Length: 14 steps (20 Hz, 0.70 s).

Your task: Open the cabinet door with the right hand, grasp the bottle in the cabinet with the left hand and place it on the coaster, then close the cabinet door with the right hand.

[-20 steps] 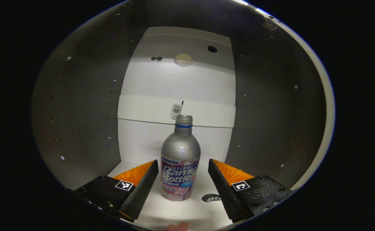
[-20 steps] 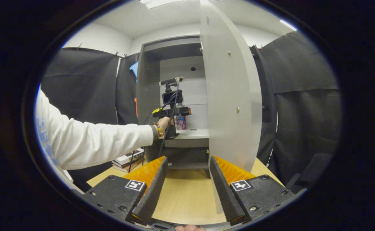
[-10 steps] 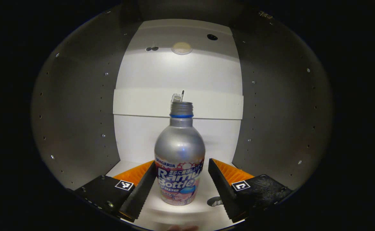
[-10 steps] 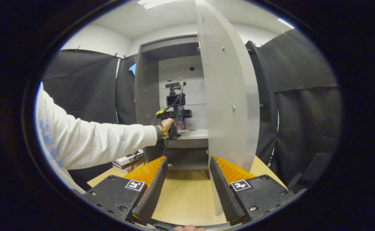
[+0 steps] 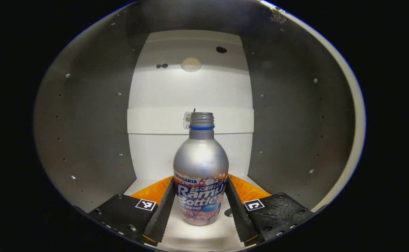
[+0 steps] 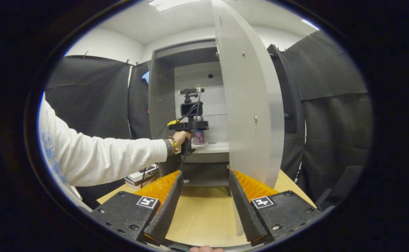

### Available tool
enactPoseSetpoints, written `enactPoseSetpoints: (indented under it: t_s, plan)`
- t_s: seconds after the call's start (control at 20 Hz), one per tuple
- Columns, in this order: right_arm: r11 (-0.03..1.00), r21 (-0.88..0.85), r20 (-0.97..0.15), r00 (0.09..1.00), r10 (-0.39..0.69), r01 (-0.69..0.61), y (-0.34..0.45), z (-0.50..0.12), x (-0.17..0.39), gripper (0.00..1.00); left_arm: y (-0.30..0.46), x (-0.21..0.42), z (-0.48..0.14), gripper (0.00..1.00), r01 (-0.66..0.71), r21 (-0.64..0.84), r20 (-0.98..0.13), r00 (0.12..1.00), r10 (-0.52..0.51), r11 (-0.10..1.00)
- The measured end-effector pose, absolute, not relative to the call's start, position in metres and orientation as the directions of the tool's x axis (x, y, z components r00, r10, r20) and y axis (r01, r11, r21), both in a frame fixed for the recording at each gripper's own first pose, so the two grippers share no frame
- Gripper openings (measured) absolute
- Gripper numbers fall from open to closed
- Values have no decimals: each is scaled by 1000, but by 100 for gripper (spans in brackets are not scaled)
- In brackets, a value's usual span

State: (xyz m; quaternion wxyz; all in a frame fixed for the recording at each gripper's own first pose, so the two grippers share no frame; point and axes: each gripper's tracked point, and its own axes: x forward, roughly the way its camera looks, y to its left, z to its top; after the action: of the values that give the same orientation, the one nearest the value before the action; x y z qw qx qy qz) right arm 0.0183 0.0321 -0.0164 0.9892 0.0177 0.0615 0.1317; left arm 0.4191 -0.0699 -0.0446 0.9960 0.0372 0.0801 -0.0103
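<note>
Left claw [image 5: 200,210] grasps the upright bottle [image 5: 200,175] mid-shelf; right claw [image 6: 204,206] released beside the door [image 6: 250,105] edge.

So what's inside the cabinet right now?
A bottle stands upright on the cabinet's shelf, between the left gripper's fingers. A small clip-like item behind its neck is mostly covered.

Black cloth [image 6: 85,98] hangs as the booth's wall on both sides, with a white room wall [image 6: 103,43] and a ceiling light [image 6: 169,3] above it. A pale wooden worktop [image 6: 204,213] lies below, and a stack of books [image 6: 141,174] sits at its left edge.
</note>
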Motion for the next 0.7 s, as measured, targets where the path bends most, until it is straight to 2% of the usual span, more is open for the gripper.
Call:
enactPoseSetpoints:
  t_s: [0.3, 0.35, 0.4, 0.55, 0.6, 0.65, 0.7]
  plan:
    - [959, 31, -99, 954, 283, -281, 35, -14, 16, 83, -50, 328, -4, 76, 94, 9, -119, 989, -92, 996]
    - [957, 31, -89, 953, 289, -287, 36, -13, 15, 83, -43, 307, -1, 86, 95, 8, -114, 989, -93, 995]
    - [956, 30, -80, 953, 292, -290, 36, -11, 14, 83, -35, 286, 2, 76, 92, 3, -106, 990, -92, 996]
    - [951, 30, -60, 950, 308, -306, 38, -8, 10, 83, 2, 213, 0, 76, 48, 12, -71, 996, -47, 999]
    - [949, 30, -53, 948, 314, -313, 40, -6, 9, 83, 18, 192, -5, 65, 19, 28, -63, 998, -18, 999]
    - [947, 29, -47, 946, 320, -319, 41, -5, 7, 83, 33, 172, -15, 76, -7, 45, -66, 998, 10, 999]
    - [945, 26, -41, 944, 326, -325, 42, -4, 6, 83, 46, 155, -28, 76, -27, 58, -71, 997, 31, 998]
